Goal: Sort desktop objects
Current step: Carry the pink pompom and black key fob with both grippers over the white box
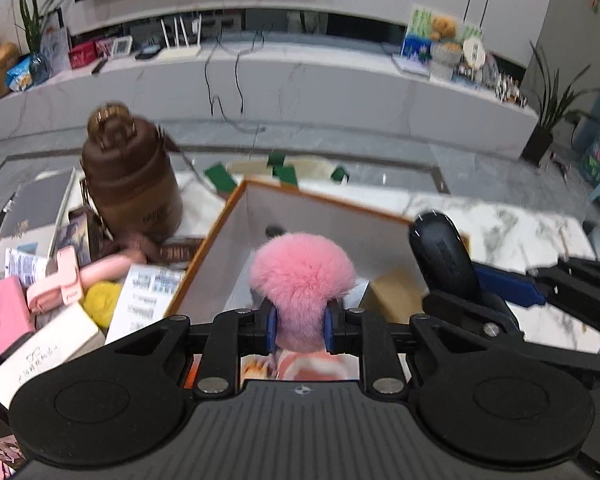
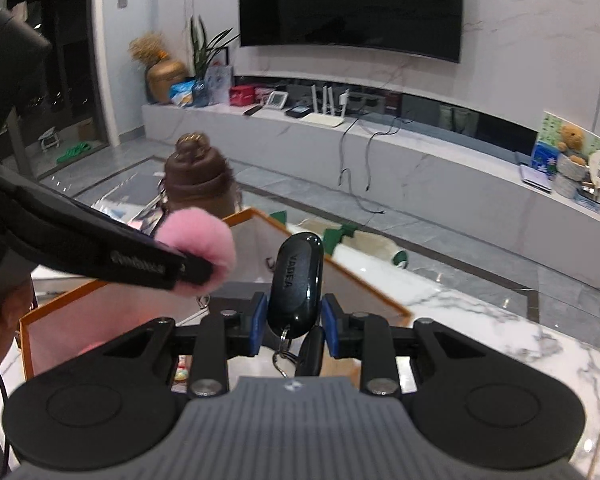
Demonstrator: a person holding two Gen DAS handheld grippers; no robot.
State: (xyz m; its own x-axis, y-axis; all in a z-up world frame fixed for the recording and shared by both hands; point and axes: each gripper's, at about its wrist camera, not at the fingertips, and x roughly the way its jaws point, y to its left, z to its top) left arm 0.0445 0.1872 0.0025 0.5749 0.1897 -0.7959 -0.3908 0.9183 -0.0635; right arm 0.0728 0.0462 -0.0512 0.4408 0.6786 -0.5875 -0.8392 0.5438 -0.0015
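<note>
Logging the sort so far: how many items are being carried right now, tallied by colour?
Pink: 1, the pompom in the left claw
Black: 1, the key fob in the right claw
Total: 2, both above the orange-edged box

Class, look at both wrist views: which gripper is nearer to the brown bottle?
Left. The left gripper, shut on the pink pompom, is on the side of the brown bottle; the right gripper, holding the black key fob, is beyond it.

box point(image 1: 220, 240) contents mostly hidden; bottle point(image 1: 128, 184) perhaps blurred.
</note>
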